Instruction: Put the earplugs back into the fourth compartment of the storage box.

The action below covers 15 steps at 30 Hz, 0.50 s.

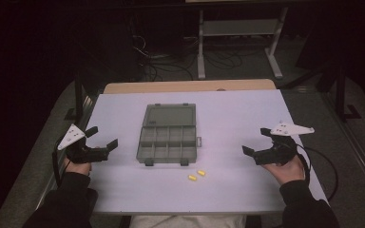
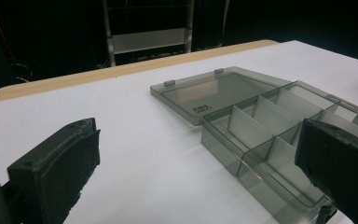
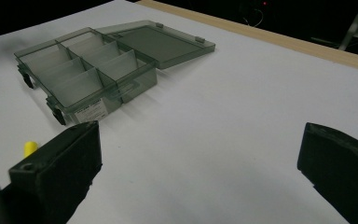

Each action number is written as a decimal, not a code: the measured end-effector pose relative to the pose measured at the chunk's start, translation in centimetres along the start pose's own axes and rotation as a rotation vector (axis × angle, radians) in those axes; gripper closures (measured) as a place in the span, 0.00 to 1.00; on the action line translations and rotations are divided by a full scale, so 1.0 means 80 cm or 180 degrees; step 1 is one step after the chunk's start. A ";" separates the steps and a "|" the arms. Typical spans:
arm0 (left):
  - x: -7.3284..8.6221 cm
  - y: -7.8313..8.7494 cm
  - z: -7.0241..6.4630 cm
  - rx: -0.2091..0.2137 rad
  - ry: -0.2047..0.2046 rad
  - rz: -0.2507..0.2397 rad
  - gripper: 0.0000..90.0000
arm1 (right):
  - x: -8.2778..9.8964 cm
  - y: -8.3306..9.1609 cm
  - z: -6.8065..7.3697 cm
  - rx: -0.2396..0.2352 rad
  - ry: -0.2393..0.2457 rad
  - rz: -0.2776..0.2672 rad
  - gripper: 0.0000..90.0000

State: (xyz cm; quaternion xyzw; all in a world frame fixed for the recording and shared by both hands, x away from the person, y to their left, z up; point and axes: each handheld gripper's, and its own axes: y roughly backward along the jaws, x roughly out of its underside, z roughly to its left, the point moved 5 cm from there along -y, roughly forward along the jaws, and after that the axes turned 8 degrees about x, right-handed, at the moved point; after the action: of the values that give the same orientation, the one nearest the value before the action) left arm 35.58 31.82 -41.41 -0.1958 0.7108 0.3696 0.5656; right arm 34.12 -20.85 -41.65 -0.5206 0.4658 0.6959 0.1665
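Observation:
A clear grey compartment box lies open in the middle of the white table, its lid folded flat behind it. Its compartments look empty. The same box appears in the left gripper view and the right gripper view. Two small yellow pieces lie on the table just in front of the box; one yellow piece peeks out beside a jaw. My left gripper rests left of the box, open and empty. My right gripper rests right of the box, open and empty.
A wooden strip runs along the table's far edge. Beyond it stand a metal frame and loose cables on the dark floor. A black cable loops from the right gripper over the table's right edge.

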 end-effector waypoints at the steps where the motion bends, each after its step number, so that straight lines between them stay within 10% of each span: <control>1: 0.000 0.000 0.000 0.0000 0.0000 0.0000 0.00 | 0.000 0.000 0.000 0.0000 0.0000 0.0000 0.00; 15: -0.001 0.001 -0.003 -0.0020 -0.0078 -0.0016 0.00 | -0.004 -0.002 0.008 -0.0053 -0.0004 0.0101 0.00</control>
State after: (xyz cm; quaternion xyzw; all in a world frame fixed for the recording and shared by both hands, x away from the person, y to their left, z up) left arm 35.40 31.68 -41.27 -0.1949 0.7021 0.3728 0.5746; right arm 33.97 -20.19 -41.43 -0.5141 0.4680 0.7027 0.1514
